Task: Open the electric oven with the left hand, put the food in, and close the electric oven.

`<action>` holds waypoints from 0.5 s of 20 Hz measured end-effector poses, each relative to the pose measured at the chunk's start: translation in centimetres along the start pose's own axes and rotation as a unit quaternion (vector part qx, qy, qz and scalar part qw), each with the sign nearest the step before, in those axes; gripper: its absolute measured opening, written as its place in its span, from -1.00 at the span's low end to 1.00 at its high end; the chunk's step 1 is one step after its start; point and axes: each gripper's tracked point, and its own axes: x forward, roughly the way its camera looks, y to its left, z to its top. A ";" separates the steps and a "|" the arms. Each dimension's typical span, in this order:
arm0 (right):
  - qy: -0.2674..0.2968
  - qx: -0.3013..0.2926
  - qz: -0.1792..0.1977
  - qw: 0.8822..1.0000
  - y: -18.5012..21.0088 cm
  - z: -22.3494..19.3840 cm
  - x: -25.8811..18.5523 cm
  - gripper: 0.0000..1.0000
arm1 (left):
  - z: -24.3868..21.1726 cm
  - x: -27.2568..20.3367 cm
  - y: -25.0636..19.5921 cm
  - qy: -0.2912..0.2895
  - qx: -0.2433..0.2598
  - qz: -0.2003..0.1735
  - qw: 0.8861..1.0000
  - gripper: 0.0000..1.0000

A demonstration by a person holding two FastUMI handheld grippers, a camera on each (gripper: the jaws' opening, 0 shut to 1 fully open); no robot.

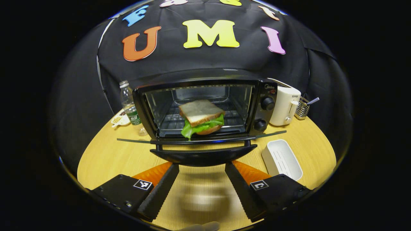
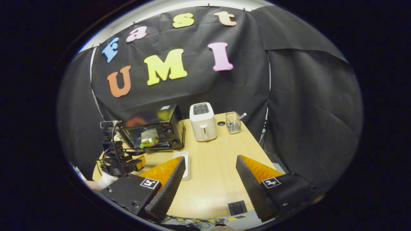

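Inside open oven, sandwich on rack.

Glossy black oven, wire rack inside; matt wood-grain table; smooth white toaster

Black oven, white toaster, green lettuce.

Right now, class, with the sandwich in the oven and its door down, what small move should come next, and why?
Probably bring the open left gripper forward under the black oven door's handle and lift: the bread-and-lettuce sandwich already sits on the rack, and the door hangs open.
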 end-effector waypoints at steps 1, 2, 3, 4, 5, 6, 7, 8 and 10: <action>-0.001 0.002 -0.002 1.000 0.0 0.1 0.0 1.00 | 0.5 0.2 0.1 0.001 -0.005 0.000 1.000 0.90; 0.000 0.003 -0.002 1.000 0.1 0.2 0.0 1.00 | 1.2 0.5 0.2 -0.004 -0.006 0.000 1.000 0.91; 0.000 0.002 -0.004 1.000 0.2 0.2 0.1 1.00 | 1.7 0.6 0.4 -0.006 -0.009 0.002 1.000 0.91; -0.001 0.000 -0.005 1.000 0.2 0.3 0.1 1.00 | 2.2 1.0 0.4 -0.009 -0.013 0.002 1.000 0.92; -0.004 -0.002 -0.006 1.000 0.2 0.5 0.1 1.00 | 2.9 1.2 0.4 -0.013 -0.016 0.003 1.000 0.94; -0.005 -0.003 -0.006 1.000 0.4 0.8 0.0 1.00 | 3.5 1.4 0.5 -0.016 -0.018 0.004 1.000 0.94; -0.006 -0.005 -0.005 1.000 0.6 0.9 0.0 1.00 | 4.2 1.6 0.5 -0.021 -0.018 0.004 1.000 0.94; -0.007 -0.008 -0.004 1.000 1.0 1.0 0.0 1.00 | 4.6 2.2 0.8 -0.027 -0.016 0.005 0.999 0.94; -0.009 -0.019 -0.002 1.000 1.4 1.2 -0.1 1.00 | 6.1 2.7 1.0 -0.039 -0.013 0.009 0.999 0.93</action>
